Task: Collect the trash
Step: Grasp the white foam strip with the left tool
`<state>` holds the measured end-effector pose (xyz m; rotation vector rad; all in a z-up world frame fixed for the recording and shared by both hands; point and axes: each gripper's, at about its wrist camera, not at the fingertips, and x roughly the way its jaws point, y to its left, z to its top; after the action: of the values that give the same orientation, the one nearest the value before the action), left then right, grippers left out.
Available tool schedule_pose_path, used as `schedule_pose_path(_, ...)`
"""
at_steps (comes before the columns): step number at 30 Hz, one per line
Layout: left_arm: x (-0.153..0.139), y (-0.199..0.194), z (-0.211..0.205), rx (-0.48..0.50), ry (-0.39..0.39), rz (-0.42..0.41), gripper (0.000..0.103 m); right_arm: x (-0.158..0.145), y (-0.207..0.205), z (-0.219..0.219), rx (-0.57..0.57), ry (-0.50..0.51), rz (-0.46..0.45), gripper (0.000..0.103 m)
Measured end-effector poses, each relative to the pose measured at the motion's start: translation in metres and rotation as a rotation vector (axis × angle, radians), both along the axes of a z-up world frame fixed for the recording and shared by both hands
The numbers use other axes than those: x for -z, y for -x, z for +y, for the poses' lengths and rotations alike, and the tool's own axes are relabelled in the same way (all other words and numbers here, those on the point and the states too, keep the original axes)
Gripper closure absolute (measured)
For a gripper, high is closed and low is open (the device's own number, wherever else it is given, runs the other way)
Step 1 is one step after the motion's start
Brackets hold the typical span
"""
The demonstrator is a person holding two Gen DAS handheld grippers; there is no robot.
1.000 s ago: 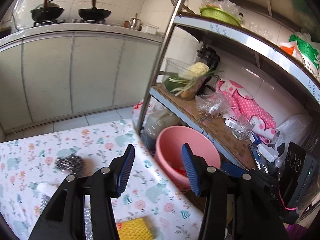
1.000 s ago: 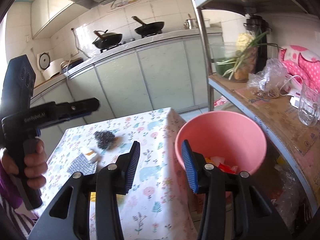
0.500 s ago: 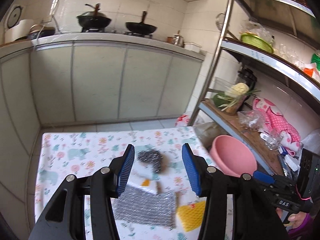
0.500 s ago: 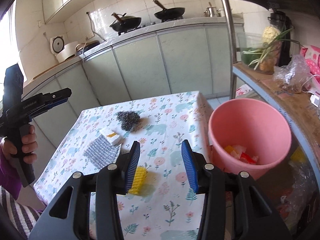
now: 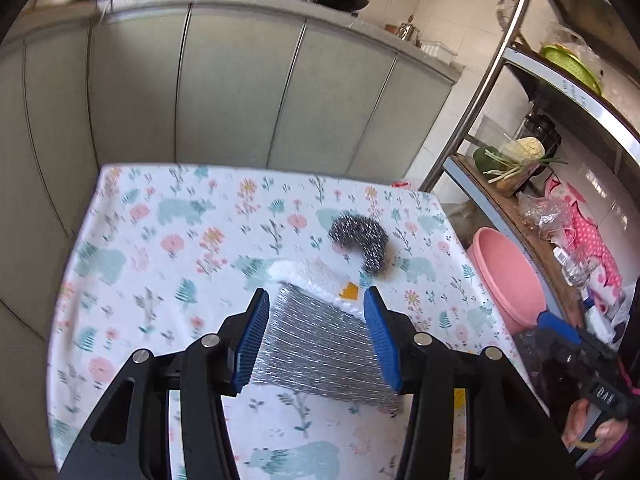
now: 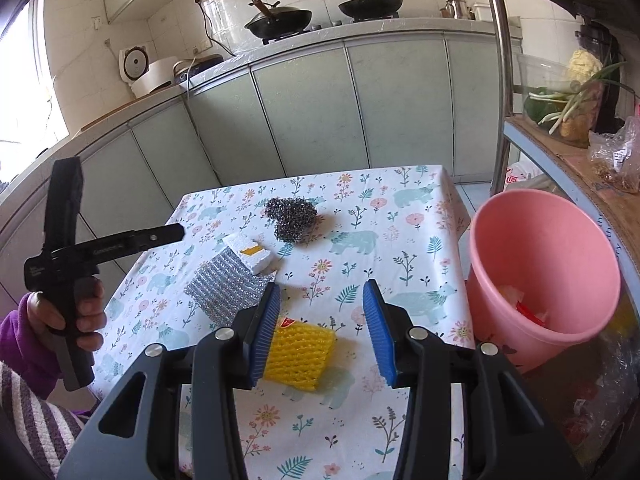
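1. Two letters-strings, "DAS" on the right claw's body; other print unreadable.
2. Left claw (image 5: 314, 336) spread, empty, above silver pad (image 5: 320, 348).
3. Right claw (image 6: 322, 330) spread, empty, over yellow sponge (image 6: 298, 354) on near counter (image 6: 400, 248).

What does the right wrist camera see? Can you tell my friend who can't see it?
The open right tool hovers over a yellow mesh foam sleeve on a floral-clothed table. Beyond lie a silver woven pad, white foam block and steel wool scourer; a pink plastic bucket stands right.
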<state>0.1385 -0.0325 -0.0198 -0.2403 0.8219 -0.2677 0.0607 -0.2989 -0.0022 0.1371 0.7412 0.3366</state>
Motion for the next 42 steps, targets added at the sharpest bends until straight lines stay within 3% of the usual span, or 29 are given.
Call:
schedule_pose_path(5,0.027,-0.026,-0.011,-0.02,0.078,0.118,0.057,0.005,-0.006,-0.002,0.005,0.001,0.014,0.059)
schedule_pose_path(10,0.044,-0.051,-0.021,-0.037,0.096,0.19,0.059,0.014,-0.013,-0.007,0.014,-0.009,0.035,0.059)
schedule_pose_path(19,0.054,-0.083,-0.044,-0.088,-0.019,0.231,0.061,0.021,-0.02,-0.011,0.022,-0.031,0.037,0.059)
schedule_pose_path(23,0.053,-0.083,-0.056,-0.065,-0.072,0.174,0.071,0.024,-0.02,-0.013,0.029,-0.037,0.045,0.059)
schedule_pose_path(30,0.036,-0.074,-0.056,-0.013,-0.078,0.086,0.091,0.024,-0.033,-0.009,0.017,-0.085,0.054,0.059)
schedule_pose_path(34,0.023,-0.066,-0.048,-0.009,-0.072,0.044,0.091,0.017,-0.05,0.003,-0.014,-0.115,0.047,0.059)
schedule_pose_path(42,-0.002,-0.042,-0.014,-0.054,-0.034,-0.038,0.091,0.017,-0.098,0.058,-0.094,-0.076,0.054,0.059)
